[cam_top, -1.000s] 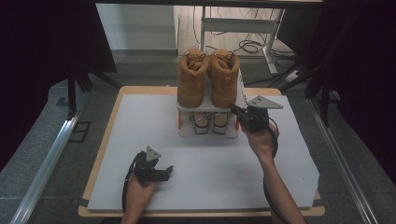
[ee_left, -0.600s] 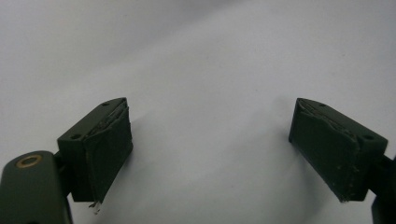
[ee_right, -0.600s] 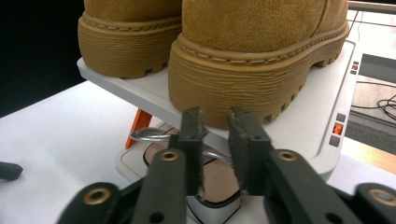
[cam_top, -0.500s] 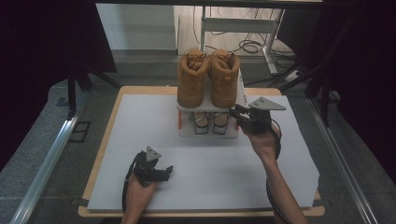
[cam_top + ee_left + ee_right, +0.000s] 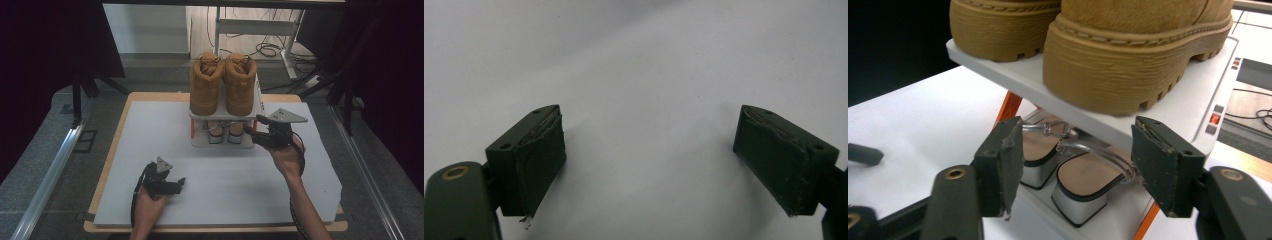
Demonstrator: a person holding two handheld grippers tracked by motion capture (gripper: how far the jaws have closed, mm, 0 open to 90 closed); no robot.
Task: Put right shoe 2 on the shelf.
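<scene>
A pair of tan boots stands on the top shelf of a small white two-shelf rack with orange legs. On its lower shelf sit two silver-heeled sandals with clear straps. My right gripper is at the rack's front right, pointing at the lower shelf. Its jaws have just been opening, and in the right gripper view they stand apart, with the nearer sandal just beyond them and untouched. My left gripper rests open on the white tabletop, its jaws holding nothing.
The rack stands at the far middle of the white board, which lies on a wooden table. Bare board stretches between the two hands. Beyond the table are a desk frame and floor cables; dark drapes hang on both sides.
The right gripper's jaws have spread from shut to wide apart in front of the lower shelf, and the hand has shifted only slightly. The left hand has stayed put.
</scene>
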